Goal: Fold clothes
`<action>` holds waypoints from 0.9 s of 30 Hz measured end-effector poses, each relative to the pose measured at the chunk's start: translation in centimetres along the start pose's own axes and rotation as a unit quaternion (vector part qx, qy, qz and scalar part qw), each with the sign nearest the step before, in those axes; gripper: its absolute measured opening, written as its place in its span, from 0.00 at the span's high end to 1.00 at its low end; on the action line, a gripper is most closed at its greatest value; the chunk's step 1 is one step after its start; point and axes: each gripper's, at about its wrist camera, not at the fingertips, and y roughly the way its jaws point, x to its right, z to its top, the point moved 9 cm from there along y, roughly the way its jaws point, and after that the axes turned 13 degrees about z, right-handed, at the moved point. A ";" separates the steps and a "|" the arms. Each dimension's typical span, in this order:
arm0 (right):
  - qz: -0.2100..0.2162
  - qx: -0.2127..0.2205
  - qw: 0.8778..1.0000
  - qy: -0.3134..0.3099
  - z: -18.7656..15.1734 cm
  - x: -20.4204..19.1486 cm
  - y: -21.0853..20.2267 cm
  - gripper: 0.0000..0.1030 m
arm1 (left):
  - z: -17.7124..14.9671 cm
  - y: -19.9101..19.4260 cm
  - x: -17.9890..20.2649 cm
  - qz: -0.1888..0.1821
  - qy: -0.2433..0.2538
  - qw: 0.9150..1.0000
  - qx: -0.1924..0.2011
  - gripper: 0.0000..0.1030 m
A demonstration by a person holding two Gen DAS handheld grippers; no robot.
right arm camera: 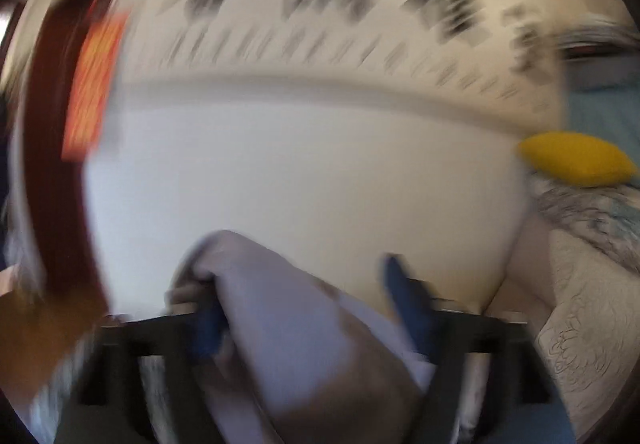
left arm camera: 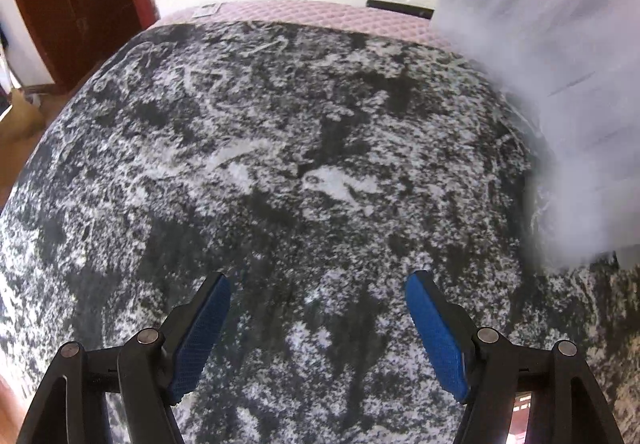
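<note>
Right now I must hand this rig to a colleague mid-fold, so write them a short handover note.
Left gripper: open, empty, over the black-and-white mottled bed cover.
Right gripper: pale lavender garment bunched between its fingers; the view is too blurred to confirm the grip.
The garment hangs at the cover's right side.
Done: garment picked up.
Left: lay it flat, then fold.

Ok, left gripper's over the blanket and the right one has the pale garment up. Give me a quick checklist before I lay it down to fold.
1. Left gripper open and holding nothing: ok.
2. Speckled blanket under it flat, nothing lying on the middle: ok.
3. Pale garment hanging off the surface at the right edge: ok.
4. Right gripper has cloth between its fingers: ok, but closure cannot tell, too blurred.
5. Garment's free corners or hem located: cannot tell.
6. Right camera steady: not ok, heavy motion blur.
</note>
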 end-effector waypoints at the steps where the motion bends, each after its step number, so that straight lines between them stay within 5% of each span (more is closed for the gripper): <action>1: 0.019 -0.042 0.999 -0.013 -2.3 -0.8 1.4 0.21 | -0.1 -0.1 0.0 0.002 0.003 1.000 0.002 0.25; 2: 0.034 -0.087 0.995 -0.028 -5.4 -1.6 2.9 0.21 | -0.2 -0.2 -0.1 0.005 0.006 1.000 0.005 0.25; 7: 0.041 -0.166 0.984 -0.041 -16.1 -1.1 5.7 0.21 | -0.8 -0.5 -0.4 0.016 0.018 1.000 0.015 0.25; 15: 0.114 -0.275 0.951 0.081 -33.0 3.1 8.2 0.20 | -2.0 0.7 -3.2 0.042 0.006 0.999 -0.013 0.25; 21: 0.222 -0.332 0.898 0.184 -44.3 1.0 11.7 0.23 | -3.2 2.3 -5.9 0.054 -0.031 0.997 -0.039 0.25; 24: 0.240 -0.347 0.876 0.234 -48.1 -0.1 15.1 0.44 | -3.5 3.7 -5.8 0.046 -0.030 0.997 -0.063 0.25; 27: 0.234 -0.356 0.858 0.286 -50.8 -0.9 19.3 0.46 | -2.9 4.2 -5.7 0.048 -0.015 0.997 -0.064 0.25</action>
